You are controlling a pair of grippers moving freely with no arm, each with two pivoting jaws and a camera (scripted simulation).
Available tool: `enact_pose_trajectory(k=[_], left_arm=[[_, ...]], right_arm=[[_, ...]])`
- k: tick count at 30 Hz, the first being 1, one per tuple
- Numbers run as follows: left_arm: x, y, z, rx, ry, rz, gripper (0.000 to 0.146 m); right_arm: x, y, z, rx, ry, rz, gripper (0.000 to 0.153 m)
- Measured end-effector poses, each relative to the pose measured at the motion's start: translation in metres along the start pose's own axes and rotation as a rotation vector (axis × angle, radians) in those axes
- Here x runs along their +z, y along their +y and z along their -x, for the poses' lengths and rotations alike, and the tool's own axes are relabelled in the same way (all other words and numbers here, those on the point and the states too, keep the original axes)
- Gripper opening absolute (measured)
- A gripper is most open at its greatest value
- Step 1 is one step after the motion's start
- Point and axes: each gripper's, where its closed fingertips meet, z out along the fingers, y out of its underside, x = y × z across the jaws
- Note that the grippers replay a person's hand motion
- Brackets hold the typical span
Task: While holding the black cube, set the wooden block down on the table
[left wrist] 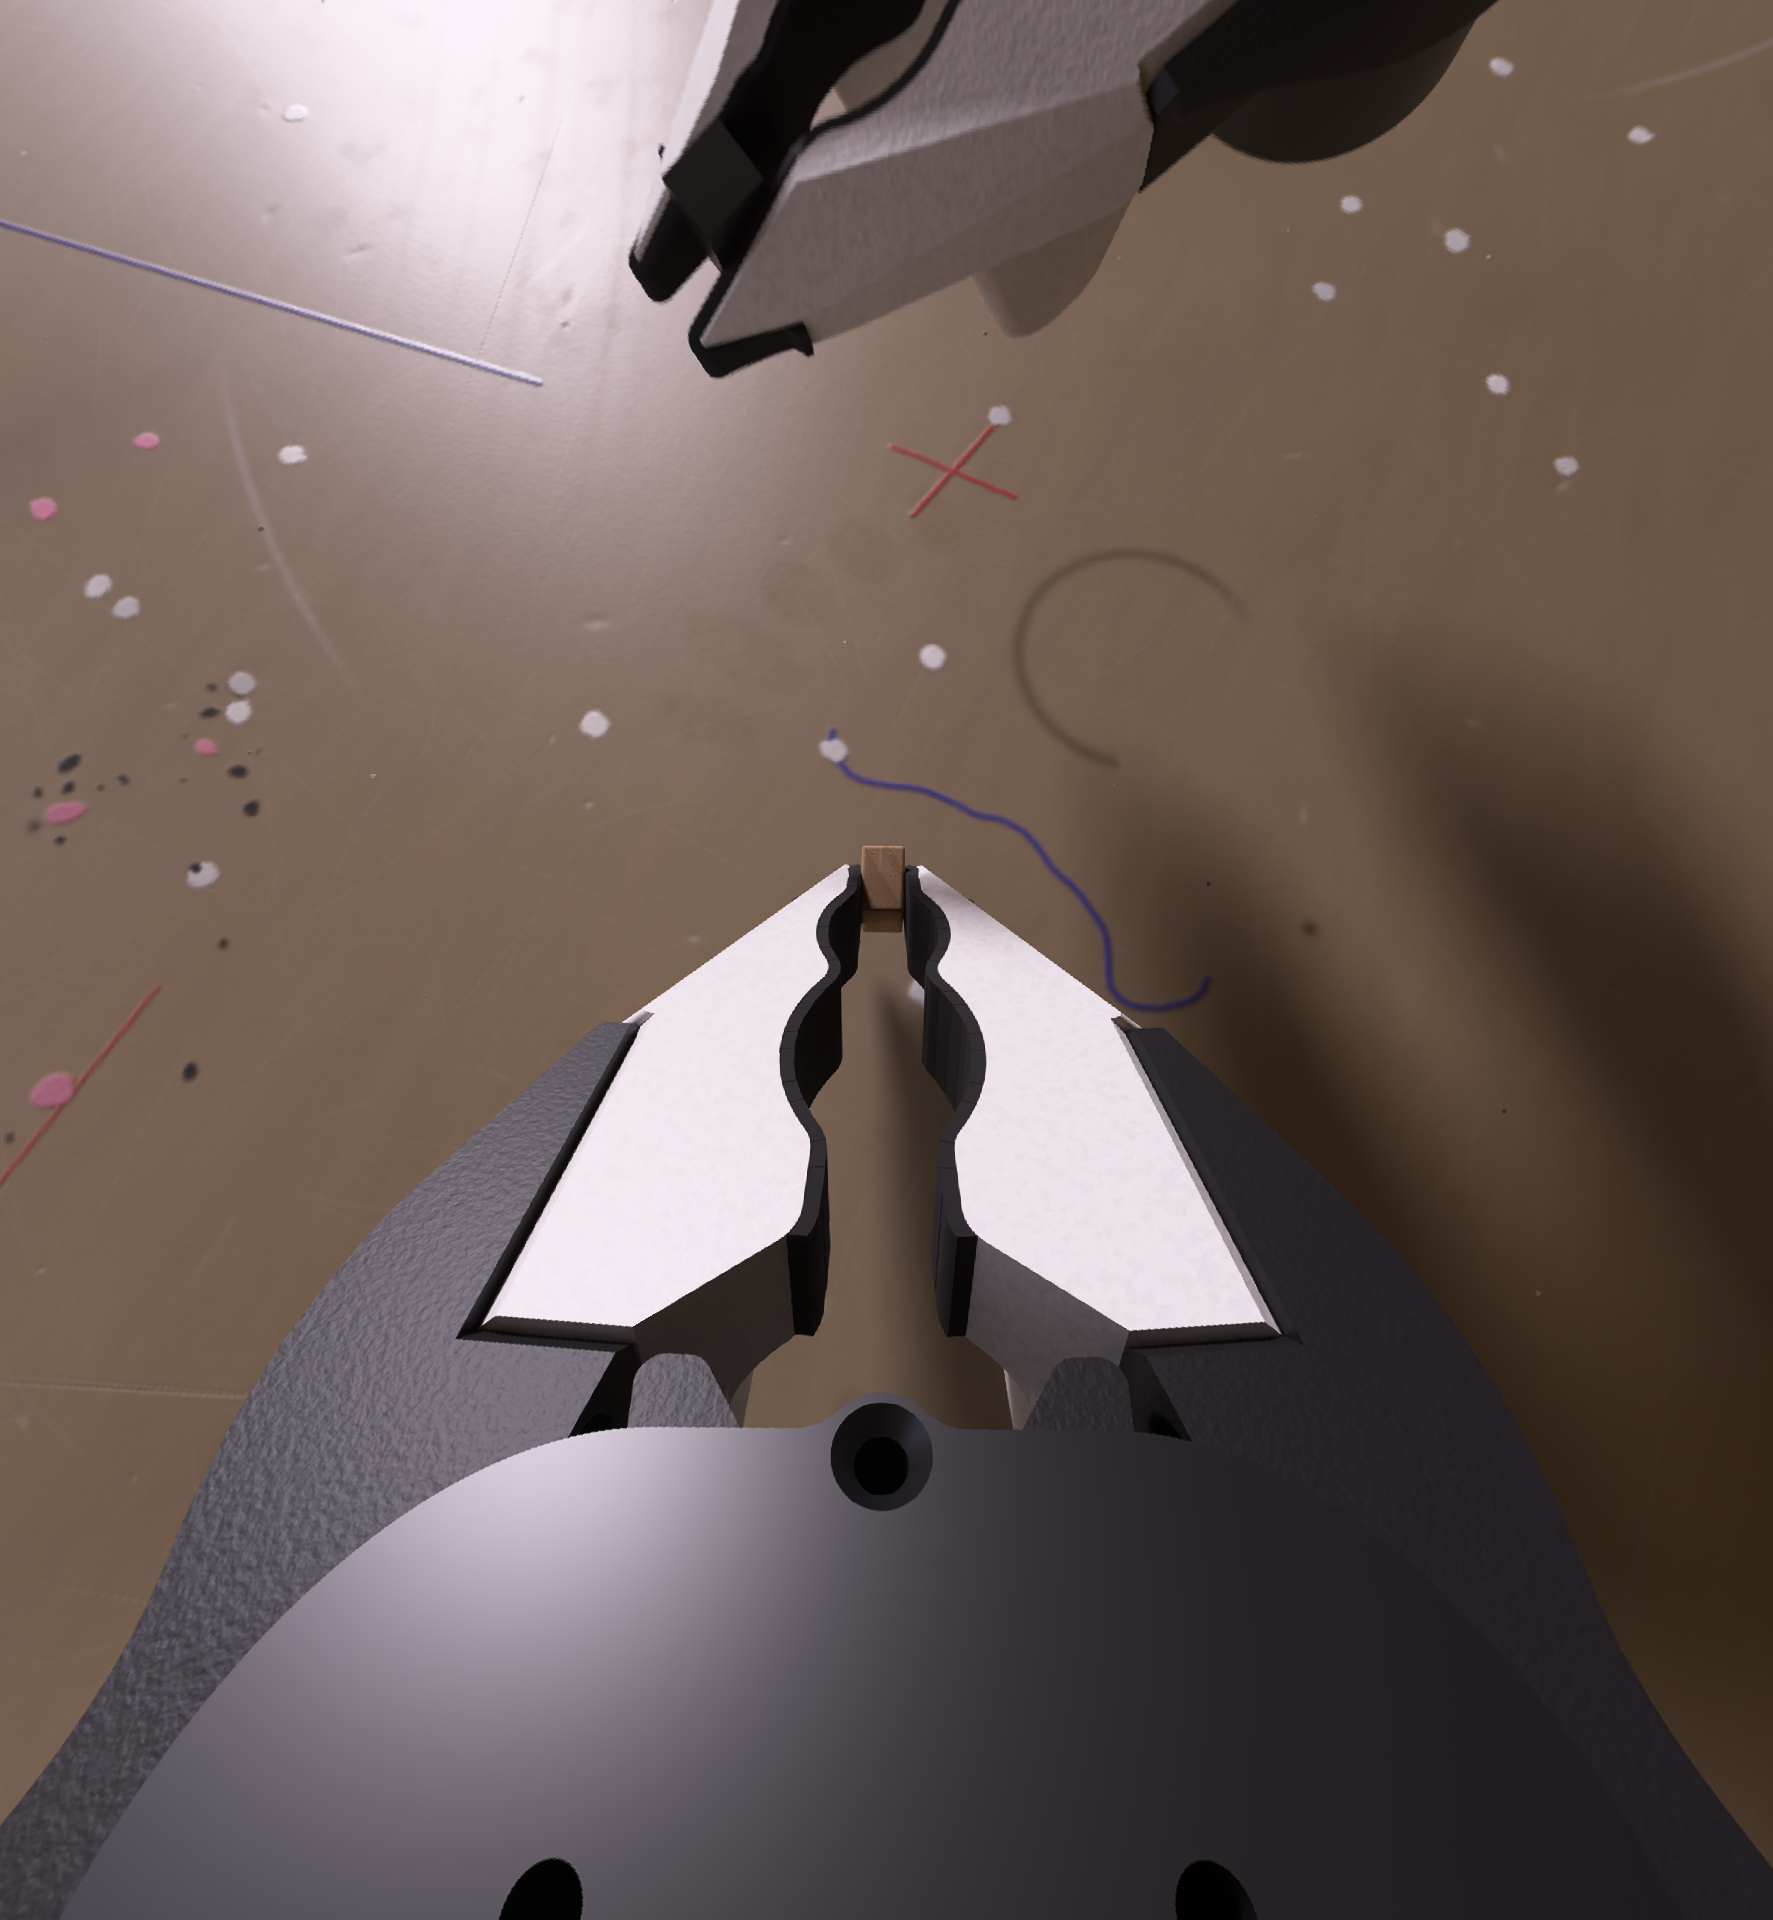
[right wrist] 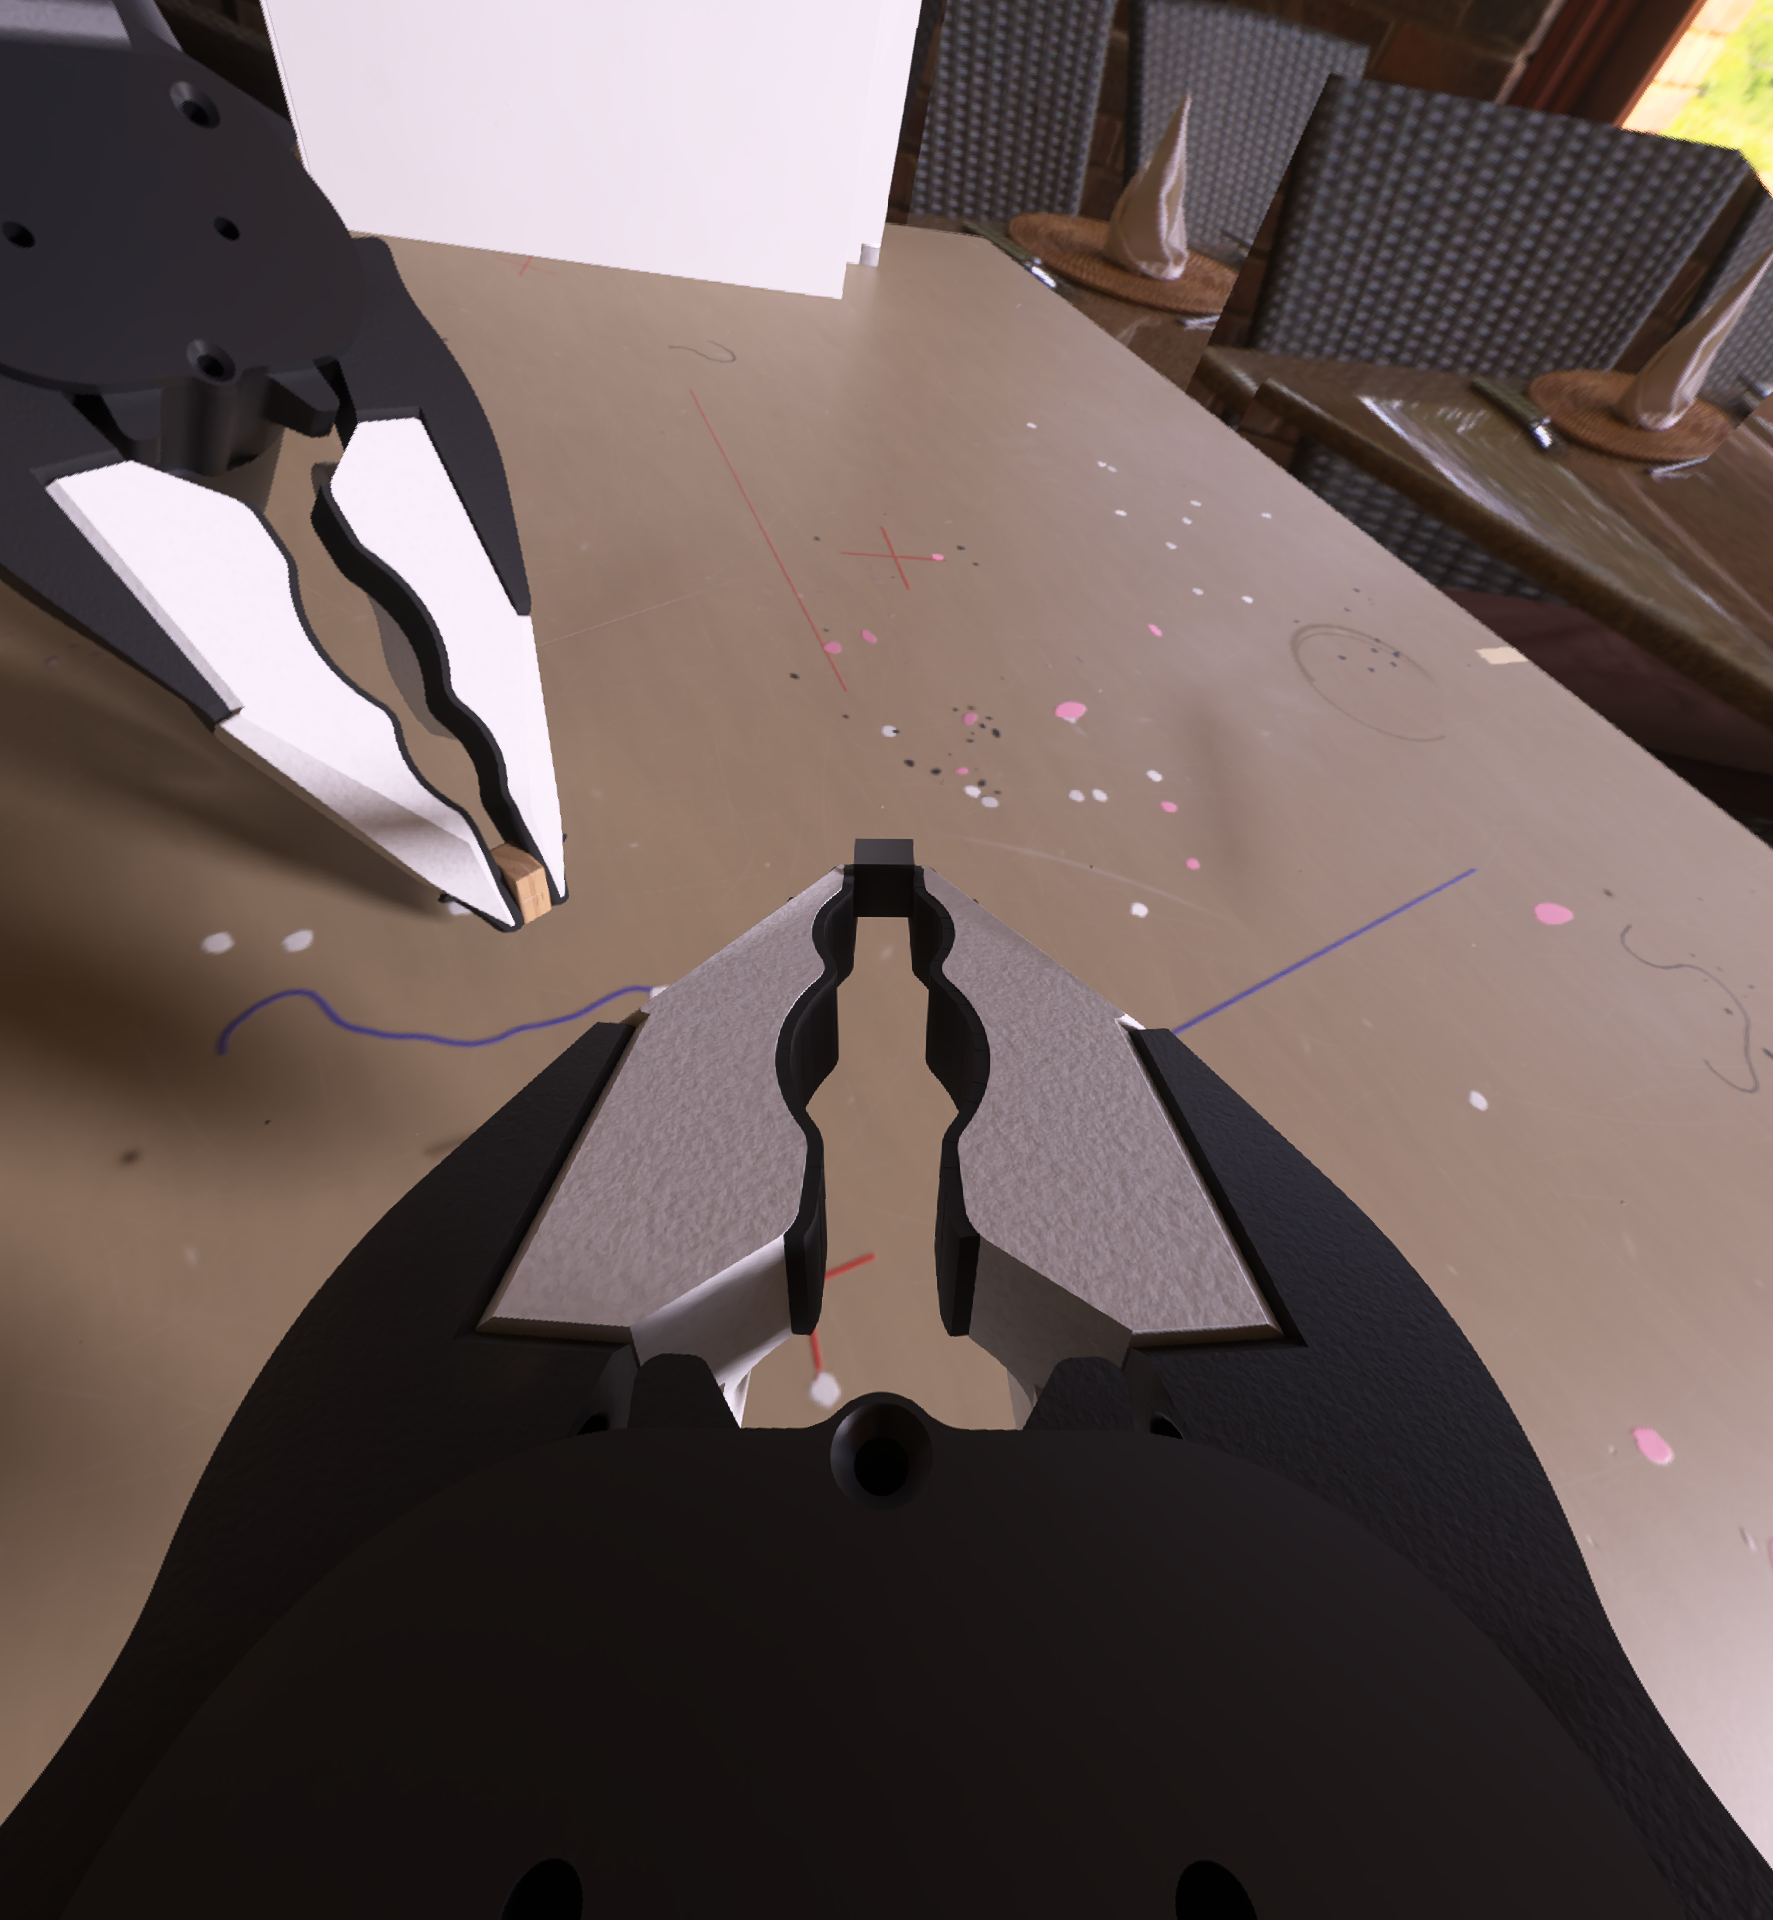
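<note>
left gripper (right wrist: 518,899) pinching wooden block (right wrist: 527,885) near table (right wrist: 1069,987) | right gripper (right wrist: 883,881) clamped on black cube (right wrist: 883,878) | risk: tip-only grips, 1 slip drops either

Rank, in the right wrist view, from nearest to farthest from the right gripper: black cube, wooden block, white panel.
1. black cube: clamped between the right gripper tips.
2. wooden block: off to the left, pinched by the left gripper.
3. white panel: standing at the table's far end.
</note>
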Motion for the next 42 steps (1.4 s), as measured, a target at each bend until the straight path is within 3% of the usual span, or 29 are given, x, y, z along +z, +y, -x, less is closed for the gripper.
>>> enact_pose_trajectory(k=[13, 15, 17, 24, 32, 35, 39, 42], left_arm=[[0.002, 0.006, 0.004, 0.033, 0.053, 0.028, 0.008], [0.001, 0.005, 0.003, 0.045, 0.071, 0.014, 0.026], [-0.001, 0.007, 0.004, 0.066, 0.091, 0.01, 0.032], [-0.001, 0.009, 0.002, 0.117, 0.159, 0.013, 0.029], [0.006, 0.001, 0.01, 0.126, 0.074, 0.009, 0.026], [0.001, -0.028, 0.013, 0.126, 0.08, -0.101, 0.023], [-0.005, -0.079, 0.018, 0.023, 0.234, -0.256, 0.013], [0.004, -0.098, 0.034, 0.004, 0.213, -0.295, 0.007]], right_arm=[[0.002, 0.005, 0.001, 0.057, -0.051, 0.002, 0.009], [0.002, 0.006, 0.001, 0.057, -0.052, 0.004, 0.009], [0.002, 0.006, 0.001, 0.061, -0.058, 0.004, 0.009], [0.002, 0.007, 0.0, 0.08, -0.069, 0.009, 0.009], [0.002, 0.008, -0.002, 0.075, -0.059, 0.012, 0.009], [0.003, 0.009, -0.007, 0.066, -0.028, 0.02, 0.009], [0.001, 0.011, -0.026, 0.044, 0.113, 0.056, 0.009], [-0.003, 0.018, -0.035, 0.052, 0.214, 0.093, 0.009]])
